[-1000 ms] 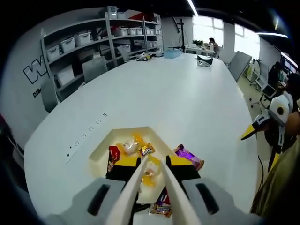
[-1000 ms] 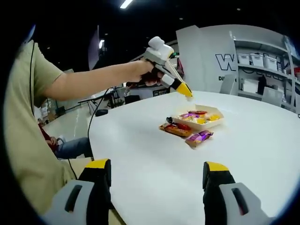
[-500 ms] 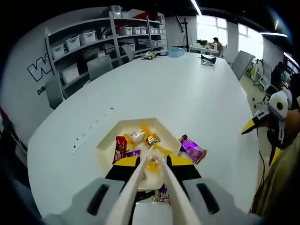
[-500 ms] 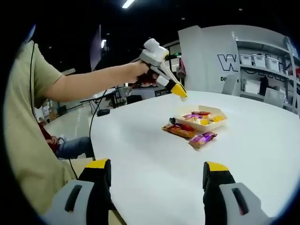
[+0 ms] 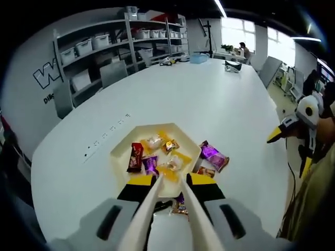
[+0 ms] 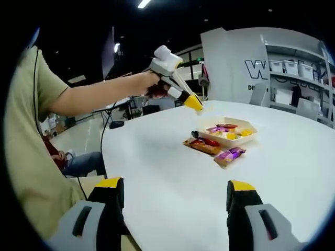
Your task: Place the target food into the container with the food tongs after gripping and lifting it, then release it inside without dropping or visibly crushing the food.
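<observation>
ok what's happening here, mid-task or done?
Mid-task. A person's left gripper carries food tongs, held above a cream tray of wrapped snacks on a white table. The tong tips sit just short of a yellow packet in the tray; whether they grip anything is unclear. A purple packet and others lie outside the tray. The right gripper hangs open, idle.

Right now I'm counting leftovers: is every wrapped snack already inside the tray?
No: a purple-wrapped snack lies on the white table just outside the tray.
</observation>
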The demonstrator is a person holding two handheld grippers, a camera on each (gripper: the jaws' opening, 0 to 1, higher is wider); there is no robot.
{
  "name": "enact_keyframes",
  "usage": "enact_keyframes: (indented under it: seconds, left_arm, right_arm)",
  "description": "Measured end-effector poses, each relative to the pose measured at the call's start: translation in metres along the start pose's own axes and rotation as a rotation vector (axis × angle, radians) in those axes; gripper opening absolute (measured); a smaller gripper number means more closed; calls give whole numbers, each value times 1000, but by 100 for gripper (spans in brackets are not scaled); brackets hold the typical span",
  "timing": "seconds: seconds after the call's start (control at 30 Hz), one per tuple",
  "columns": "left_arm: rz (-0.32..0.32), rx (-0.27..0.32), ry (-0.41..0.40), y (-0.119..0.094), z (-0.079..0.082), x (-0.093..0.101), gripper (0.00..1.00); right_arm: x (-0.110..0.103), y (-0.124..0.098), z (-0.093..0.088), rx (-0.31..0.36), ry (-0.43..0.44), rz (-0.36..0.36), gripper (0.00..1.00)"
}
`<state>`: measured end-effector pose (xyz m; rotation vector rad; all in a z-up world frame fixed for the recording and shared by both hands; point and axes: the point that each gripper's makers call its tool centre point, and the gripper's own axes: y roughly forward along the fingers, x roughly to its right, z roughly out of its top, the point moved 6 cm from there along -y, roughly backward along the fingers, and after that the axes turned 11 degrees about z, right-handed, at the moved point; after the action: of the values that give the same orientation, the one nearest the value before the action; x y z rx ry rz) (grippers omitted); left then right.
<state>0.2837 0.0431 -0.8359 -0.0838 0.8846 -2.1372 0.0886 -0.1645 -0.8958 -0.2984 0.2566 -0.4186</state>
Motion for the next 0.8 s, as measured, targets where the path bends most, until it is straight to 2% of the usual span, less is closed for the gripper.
enact_keyframes:
  seconds: [0.8]
  left_arm:
    - [-14, 11, 15, -10, -19, 14, 22]
  right_arm:
    - [-4, 4, 1, -8, -2, 6, 80]
